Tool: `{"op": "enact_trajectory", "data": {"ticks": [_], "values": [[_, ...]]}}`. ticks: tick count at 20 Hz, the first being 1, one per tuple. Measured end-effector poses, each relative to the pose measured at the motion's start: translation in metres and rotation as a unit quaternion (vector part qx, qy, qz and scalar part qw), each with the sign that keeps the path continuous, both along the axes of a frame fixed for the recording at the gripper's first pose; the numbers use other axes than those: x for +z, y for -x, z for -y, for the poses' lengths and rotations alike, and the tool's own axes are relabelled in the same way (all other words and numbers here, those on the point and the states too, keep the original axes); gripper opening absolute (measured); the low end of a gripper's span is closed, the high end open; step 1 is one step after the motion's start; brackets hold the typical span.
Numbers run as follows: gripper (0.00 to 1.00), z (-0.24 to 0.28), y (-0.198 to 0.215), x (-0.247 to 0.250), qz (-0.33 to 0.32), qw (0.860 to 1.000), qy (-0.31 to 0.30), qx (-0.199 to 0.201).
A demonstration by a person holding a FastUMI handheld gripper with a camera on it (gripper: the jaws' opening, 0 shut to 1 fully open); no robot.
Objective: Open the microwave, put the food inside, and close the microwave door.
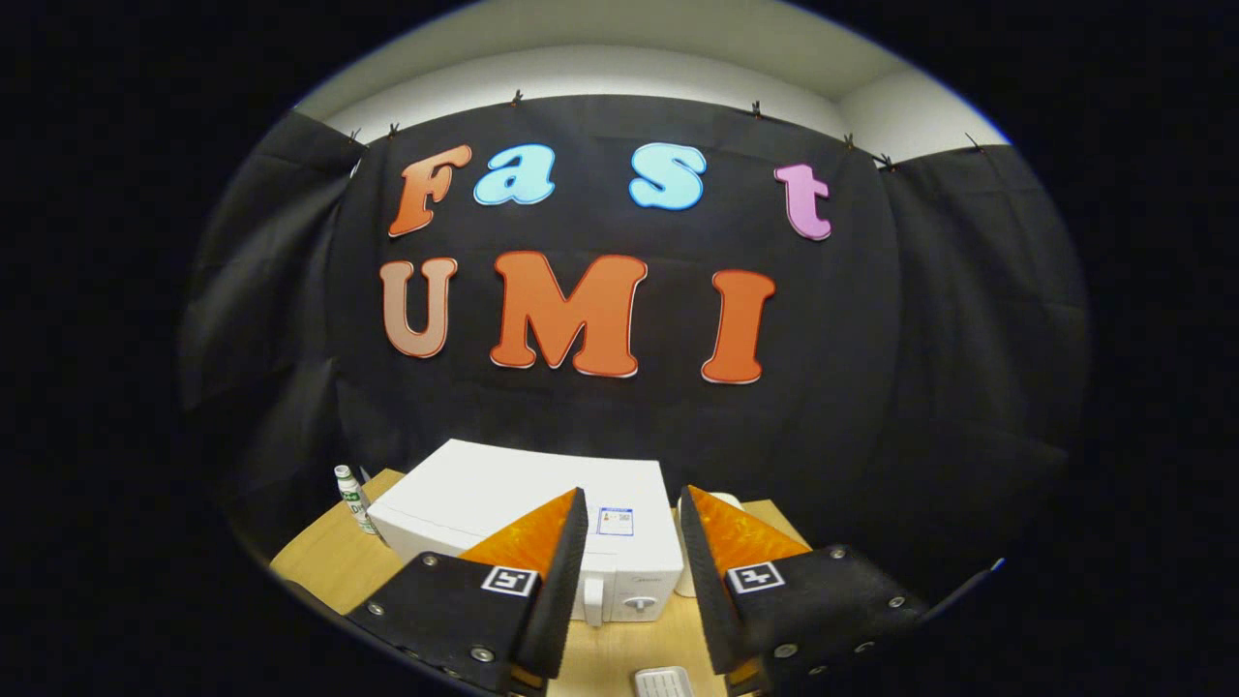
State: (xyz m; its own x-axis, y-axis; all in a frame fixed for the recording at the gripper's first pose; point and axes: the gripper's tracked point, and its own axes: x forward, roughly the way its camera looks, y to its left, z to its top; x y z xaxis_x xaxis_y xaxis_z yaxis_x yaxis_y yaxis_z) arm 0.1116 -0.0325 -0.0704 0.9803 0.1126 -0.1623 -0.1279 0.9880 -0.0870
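So right now the hand-held gripper [634, 581] is hovering up above the wooden surface [319, 571] with its two fingers spread apart and nothing between them, so it's released, not grabbing anything. Looking down past the fingers you can see the white microwave [503, 494] sitting on the surface, viewed from above and a bit toward its front. Its door looks closed, and the white handle [593, 600] and a round knob [639, 604] show up in the gap between the fingers. A small white tray thing [664, 681], probably the food container, lies on the surface in front of the microwave, closer in than the fingertips; can't tell what's in it. Off to the microwave's left stands a little white bottle [354, 499] with a green label. Something pale [724, 501] peeks out just right of the microwave, mostly hidden behind the right finger.
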Motion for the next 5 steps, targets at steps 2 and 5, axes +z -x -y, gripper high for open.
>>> {"op": "enact_trajectory", "data": {"ticks": [2, 5], "values": [[0.75, 0.007, 0.014, 0.025, 0.012, 1.000, -0.013, 0.002], [0.95, 0.013, 0.032, 0.052, 0.022, 0.998, -0.055, -0.006]]}}
